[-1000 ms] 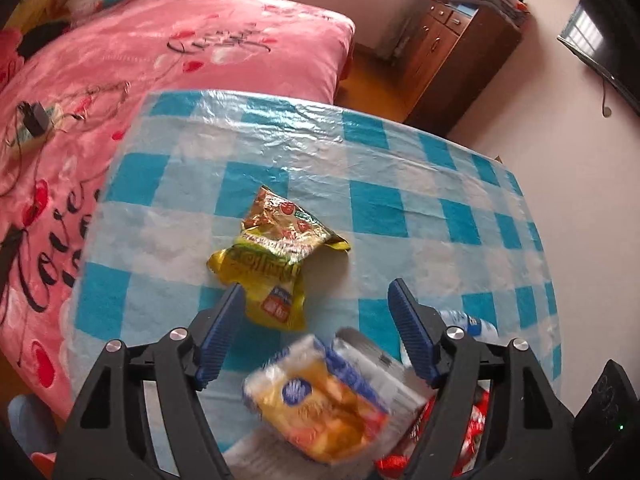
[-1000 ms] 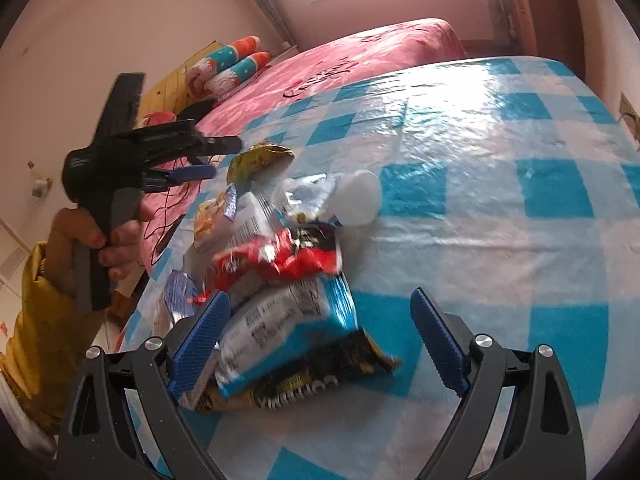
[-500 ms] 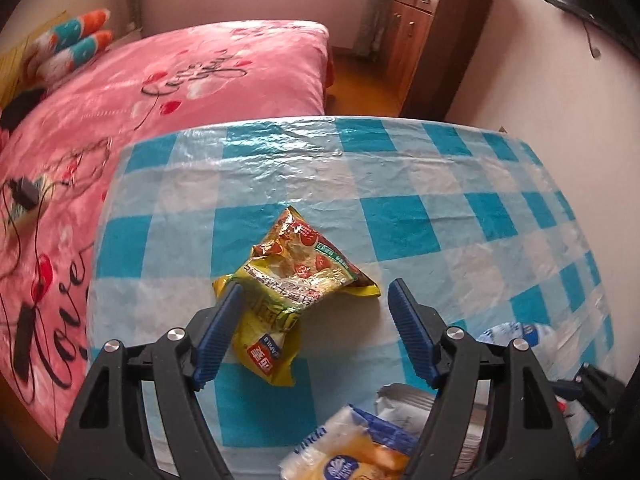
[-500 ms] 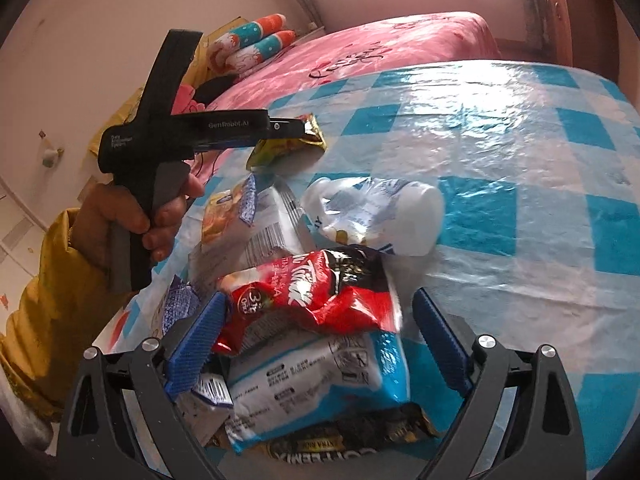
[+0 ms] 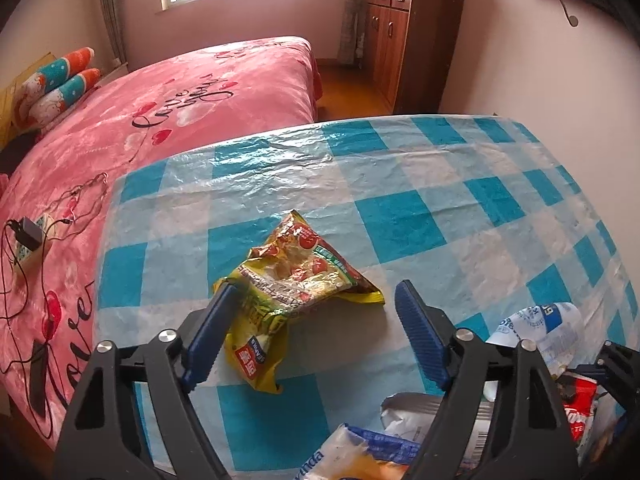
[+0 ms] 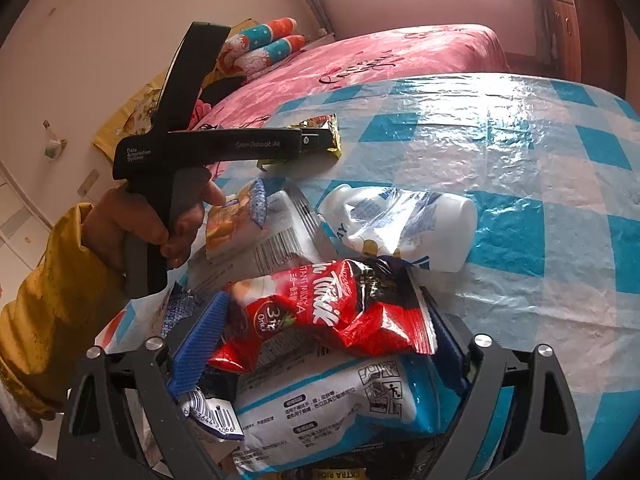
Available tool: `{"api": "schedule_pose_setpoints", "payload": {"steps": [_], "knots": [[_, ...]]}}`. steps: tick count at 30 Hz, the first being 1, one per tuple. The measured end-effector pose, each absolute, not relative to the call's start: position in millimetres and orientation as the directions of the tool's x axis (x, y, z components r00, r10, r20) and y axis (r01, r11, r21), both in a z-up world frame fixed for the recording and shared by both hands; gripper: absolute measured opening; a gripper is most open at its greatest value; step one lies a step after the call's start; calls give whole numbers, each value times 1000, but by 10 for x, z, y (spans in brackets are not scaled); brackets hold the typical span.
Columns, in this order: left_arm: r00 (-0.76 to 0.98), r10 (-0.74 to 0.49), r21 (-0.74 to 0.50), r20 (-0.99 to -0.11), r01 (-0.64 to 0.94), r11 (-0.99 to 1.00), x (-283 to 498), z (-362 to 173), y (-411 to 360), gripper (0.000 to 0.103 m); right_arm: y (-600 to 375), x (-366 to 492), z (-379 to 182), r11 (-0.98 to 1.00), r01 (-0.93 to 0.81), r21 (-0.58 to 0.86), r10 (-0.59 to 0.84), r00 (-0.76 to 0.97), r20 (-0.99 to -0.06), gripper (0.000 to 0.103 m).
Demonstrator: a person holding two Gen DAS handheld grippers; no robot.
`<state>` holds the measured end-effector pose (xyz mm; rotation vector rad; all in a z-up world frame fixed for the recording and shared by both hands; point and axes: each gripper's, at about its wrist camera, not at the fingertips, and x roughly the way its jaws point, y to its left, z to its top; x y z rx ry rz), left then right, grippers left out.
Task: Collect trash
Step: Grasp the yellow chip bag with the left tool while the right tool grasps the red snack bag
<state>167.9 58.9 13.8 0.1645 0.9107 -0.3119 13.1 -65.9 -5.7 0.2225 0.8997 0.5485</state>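
A yellow noodle packet [image 5: 296, 292] lies alone on the blue-checked tablecloth [image 5: 400, 224]. My left gripper [image 5: 314, 336] hovers open over it, its left finger beside the packet's left edge. The same gripper [image 6: 320, 140] shows in the right wrist view, held by a hand [image 6: 132, 232] in a yellow sleeve. A heap of wrappers lies near the front edge: a red packet [image 6: 332, 316] on a white-and-blue packet [image 6: 332, 400], a silver packet [image 6: 272, 244] and a crumpled white bottle [image 6: 400, 228]. My right gripper [image 6: 324, 344] straddles the red packet; its jaws are closing, and I see no firm pinch.
A pink bed [image 5: 180, 92] runs along the table's left side, with a charger and cables [image 5: 28, 236] lying on it. A wooden cabinet [image 5: 404, 40] stands at the back right wall. The far half of the tablecloth [image 6: 500, 128] is bare.
The left gripper rolled level and moved from the heap to over the yellow packet. The right gripper moved in on the heap, and the red packet now sits between its fingers.
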Motion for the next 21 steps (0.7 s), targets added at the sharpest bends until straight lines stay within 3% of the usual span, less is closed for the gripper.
{"api": "schedule_pose_setpoints", "payload": {"steps": [4,9,11,15,20,21], "knots": [[589,-172,22,-790,308,951,1672,143,619,55,-640,103,-34,846,-364,390,532,518,-670,82],[588,-194,-33,-785,274,961,1661,170,714,45,-680,81,-11,840,-360,407,542,527,-654,76],[591,-185,-28,-785,263,964,1642,172,715,31,-682,76,-1,839,-364,405,544,528,-652,74],[588,-182,-37,-788,250,968,1594,172,740,23,-696,39,16,839,-366,404,544,537,-644,70],[560,-209,-39,-801,300,953,1479,225,737,23,-741,12,35,832,-366,418,555,544,-629,69],[565,-206,-31,-799,304,952,1466,244,744,27,-753,15,33,830,-364,423,558,543,-628,69]]}}
